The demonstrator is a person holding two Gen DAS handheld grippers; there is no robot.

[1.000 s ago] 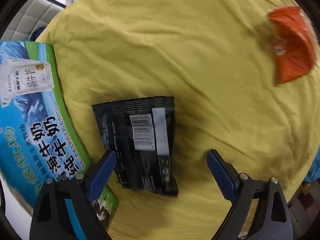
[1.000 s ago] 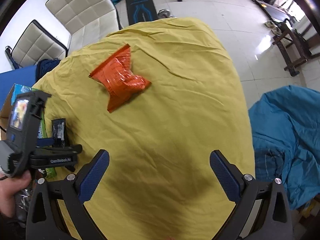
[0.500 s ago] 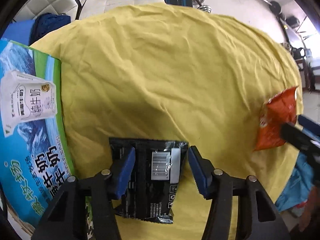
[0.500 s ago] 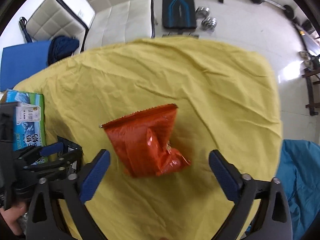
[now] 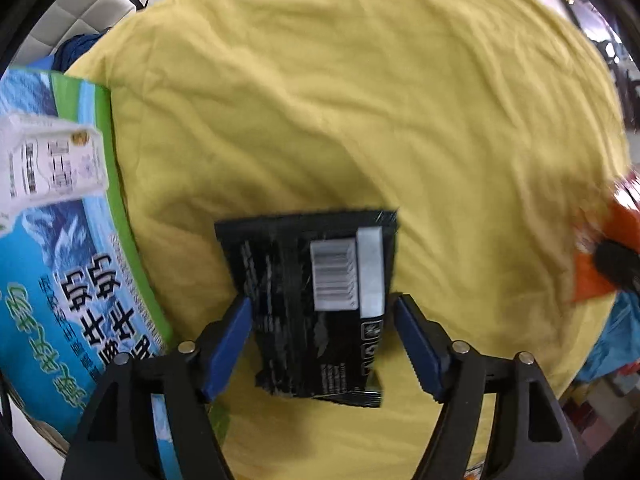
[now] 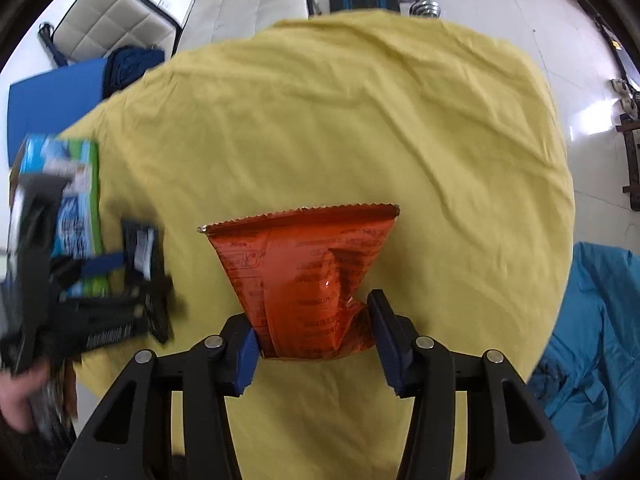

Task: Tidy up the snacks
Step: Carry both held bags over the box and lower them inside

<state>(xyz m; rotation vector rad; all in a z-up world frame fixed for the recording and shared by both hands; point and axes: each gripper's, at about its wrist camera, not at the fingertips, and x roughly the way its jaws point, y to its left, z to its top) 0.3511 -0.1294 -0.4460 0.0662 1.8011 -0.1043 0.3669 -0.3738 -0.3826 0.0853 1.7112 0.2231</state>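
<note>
A black snack packet (image 5: 304,292) lies barcode-up on the yellow cloth (image 5: 320,100). My left gripper (image 5: 322,308) points down over it. Its jaws are opening, the packet sits between the blue pads, and a thin gap shows at the right pad. An orange snack packet (image 6: 300,256) is pinched at its lower end by my right gripper (image 6: 312,328). Those jaws are closing, and both pads press on its crumpled sides. The left wrist view catches the orange packet (image 5: 596,276) at the right edge. The right wrist view shows the black packet (image 6: 140,248) at the left, blurred.
A blue and green milk carton box (image 5: 52,240) lies along the table's left edge, close to the black packet. A person's hand (image 6: 20,400) holds the left gripper. White padded chairs (image 6: 112,20), dumbbells (image 6: 424,0) and a blue cloth heap (image 6: 592,340) surround the table.
My right gripper came down over the orange packet and its jaws closed onto it. My left gripper's jaws narrowed around the black packet, then widened again.
</note>
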